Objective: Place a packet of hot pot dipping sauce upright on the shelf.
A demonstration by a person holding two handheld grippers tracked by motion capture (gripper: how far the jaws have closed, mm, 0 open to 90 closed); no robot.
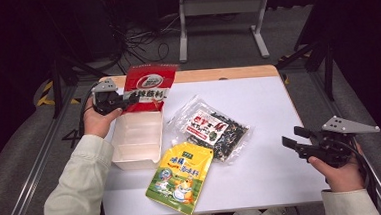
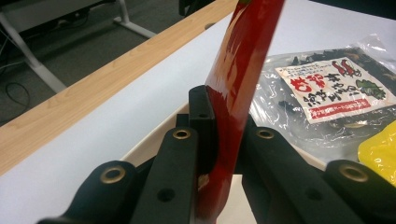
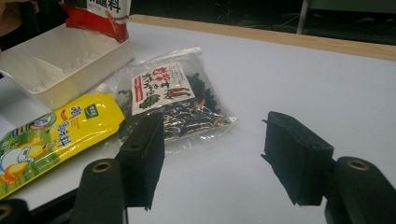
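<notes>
My left gripper (image 1: 126, 99) is shut on the lower left edge of a red packet (image 1: 148, 87), held upright over the far end of a white box (image 1: 136, 140). In the left gripper view the red packet (image 2: 238, 88) stands edge-on between the two black jaws, which pinch it. A clear bag of dark dried food (image 1: 211, 129) lies mid-table, and a yellow pouch (image 1: 180, 175) lies in front of it. My right gripper (image 1: 289, 136) hovers open at the table's right edge; its jaws stand apart with nothing between them, pointing at the clear bag (image 3: 173, 100).
The white table (image 1: 258, 108) has a wooden strip along its far edge. The white box (image 3: 65, 60) has a divider inside. The yellow pouch (image 3: 51, 135) lies against the box's near corner. A metal frame (image 1: 221, 25) and cables stand on the floor beyond.
</notes>
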